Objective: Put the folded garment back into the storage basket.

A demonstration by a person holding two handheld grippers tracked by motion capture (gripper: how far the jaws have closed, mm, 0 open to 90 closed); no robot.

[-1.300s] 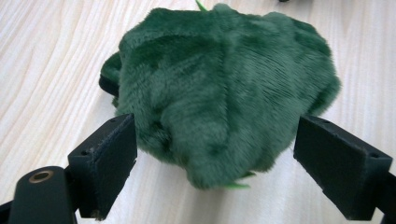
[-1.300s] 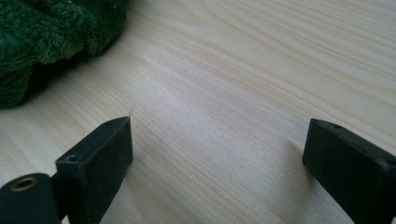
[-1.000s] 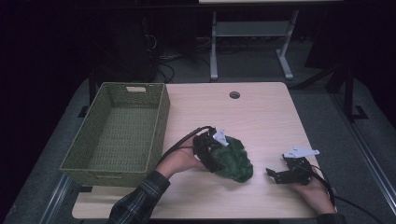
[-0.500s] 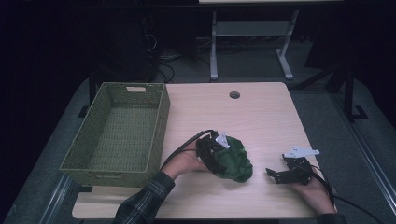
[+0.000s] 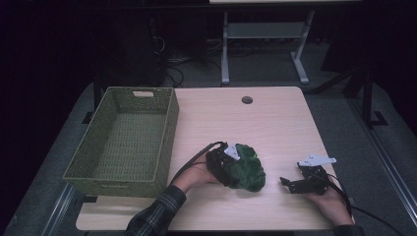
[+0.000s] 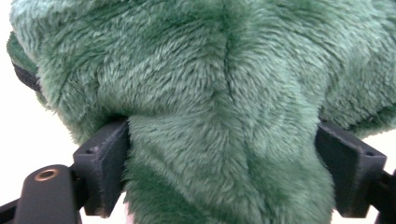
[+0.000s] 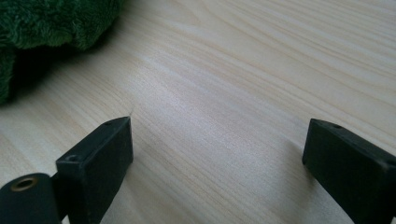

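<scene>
Jaws of the left gripper (image 5: 227,158) have just been closing around the green plush toy (image 5: 246,167), its fur bulging between both pads; the toy lies on the table (image 5: 275,123). The right gripper (image 5: 295,183), at the toy's 3 o'clock, rests with jaws wide. The wicker basket (image 5: 169,132), at 9 o'clock, holds nothing. The left hand (image 5: 194,174) lies low beside the toy.

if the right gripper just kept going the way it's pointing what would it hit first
Probably the green plush toy: the right gripper points left across the table toward it, bare wood between. Its own view puts the toy slightly off-line.
</scene>
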